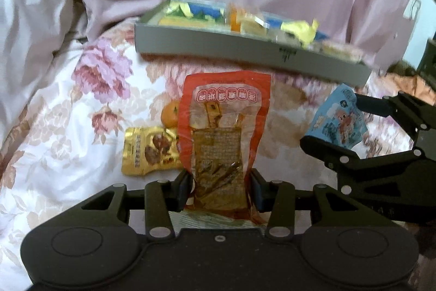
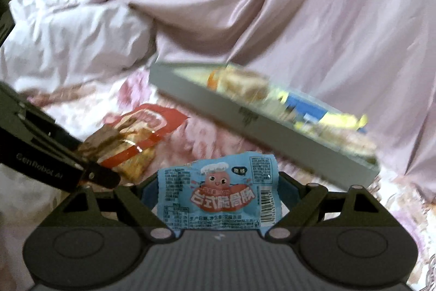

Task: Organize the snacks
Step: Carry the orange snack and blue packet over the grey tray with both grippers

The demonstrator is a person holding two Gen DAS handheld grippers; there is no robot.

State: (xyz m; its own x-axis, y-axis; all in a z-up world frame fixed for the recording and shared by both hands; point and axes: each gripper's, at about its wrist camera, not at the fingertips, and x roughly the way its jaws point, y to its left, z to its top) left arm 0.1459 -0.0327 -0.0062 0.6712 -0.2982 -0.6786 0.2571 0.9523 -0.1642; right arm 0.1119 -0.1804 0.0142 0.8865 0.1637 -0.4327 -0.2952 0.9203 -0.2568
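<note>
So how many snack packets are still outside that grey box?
3 packets: the red packet in the left gripper, the blue packet in the right gripper, and a gold packet lying on the floral bedspread. Others may be hidden.

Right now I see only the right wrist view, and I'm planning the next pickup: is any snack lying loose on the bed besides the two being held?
Observer: Yes. Apart from your blue packet, a gold packet lies flat on the flowered bedspread. In the left wrist view it is just left of the red packet clamped in the left tongs.
Operator: Anything else near it?
Observer: A small round orange item, possibly a tangerine, sits just beyond the gold packet, partly hidden behind the red packet.
</note>
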